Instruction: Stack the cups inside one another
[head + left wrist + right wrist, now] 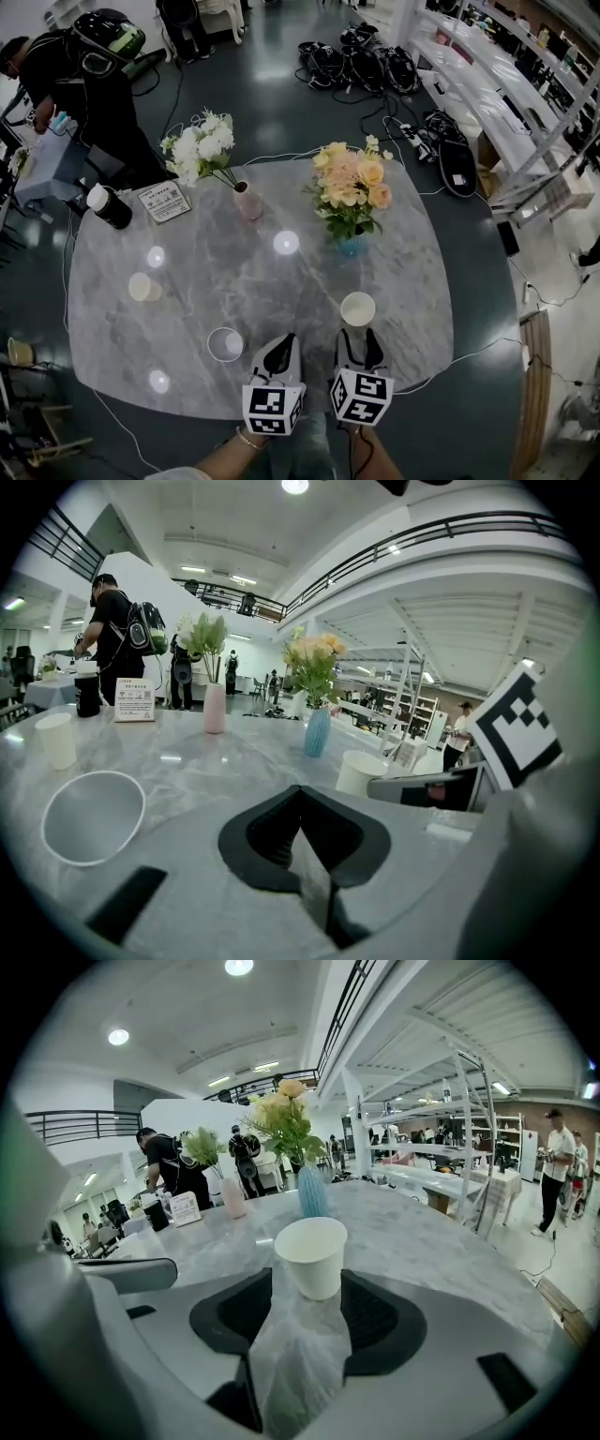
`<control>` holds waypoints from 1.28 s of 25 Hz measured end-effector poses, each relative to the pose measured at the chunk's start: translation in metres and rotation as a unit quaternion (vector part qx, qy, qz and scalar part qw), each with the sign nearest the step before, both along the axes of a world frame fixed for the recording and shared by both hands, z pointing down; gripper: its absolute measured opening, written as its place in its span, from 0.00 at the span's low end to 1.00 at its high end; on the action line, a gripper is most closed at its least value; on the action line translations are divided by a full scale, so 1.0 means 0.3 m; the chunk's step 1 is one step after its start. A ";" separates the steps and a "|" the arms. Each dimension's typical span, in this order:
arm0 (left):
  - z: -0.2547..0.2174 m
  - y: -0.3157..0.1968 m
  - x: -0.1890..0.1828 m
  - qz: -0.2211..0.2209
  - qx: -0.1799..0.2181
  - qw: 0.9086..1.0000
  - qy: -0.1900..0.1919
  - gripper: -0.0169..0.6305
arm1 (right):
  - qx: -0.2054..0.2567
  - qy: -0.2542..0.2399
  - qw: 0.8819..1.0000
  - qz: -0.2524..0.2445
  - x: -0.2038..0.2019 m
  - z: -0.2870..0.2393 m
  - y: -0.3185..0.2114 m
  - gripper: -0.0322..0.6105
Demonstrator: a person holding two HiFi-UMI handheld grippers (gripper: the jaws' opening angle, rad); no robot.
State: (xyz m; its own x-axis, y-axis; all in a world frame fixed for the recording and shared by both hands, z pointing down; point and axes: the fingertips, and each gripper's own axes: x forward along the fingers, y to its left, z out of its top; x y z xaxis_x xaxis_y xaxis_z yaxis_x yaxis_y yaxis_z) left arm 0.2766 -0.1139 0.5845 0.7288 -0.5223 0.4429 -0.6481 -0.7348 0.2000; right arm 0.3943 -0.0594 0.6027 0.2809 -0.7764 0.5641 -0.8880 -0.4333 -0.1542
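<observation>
Your right gripper (359, 337) is released, its jaws parted at the upright white paper cup (357, 307) near the grey marble table's (412, 281) front edge, while your left gripper (284, 342) is clenched on nothing.

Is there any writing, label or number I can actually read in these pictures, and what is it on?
Small white upright sign card on the grey marble table: printed lines, too small and blurred to read.
Cubes with black-and-white square markers: patterns only, no words.
White paper cups: plain, no print shows.
Nothing else is legible.
</observation>
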 end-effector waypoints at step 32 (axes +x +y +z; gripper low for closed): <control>0.072 -0.032 0.028 0.011 -0.010 0.999 -0.029 0.03 | 0.005 0.037 0.998 -0.045 0.073 0.060 -0.145 0.46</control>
State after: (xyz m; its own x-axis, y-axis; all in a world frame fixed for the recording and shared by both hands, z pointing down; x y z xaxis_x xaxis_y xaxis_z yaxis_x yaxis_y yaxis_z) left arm 0.2849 -0.1237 0.6061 0.7123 -0.4978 0.4947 -0.6435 -0.7447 0.1771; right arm 0.4162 -0.1028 0.6209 0.2496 -0.8056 0.5372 -0.9327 -0.3492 -0.0903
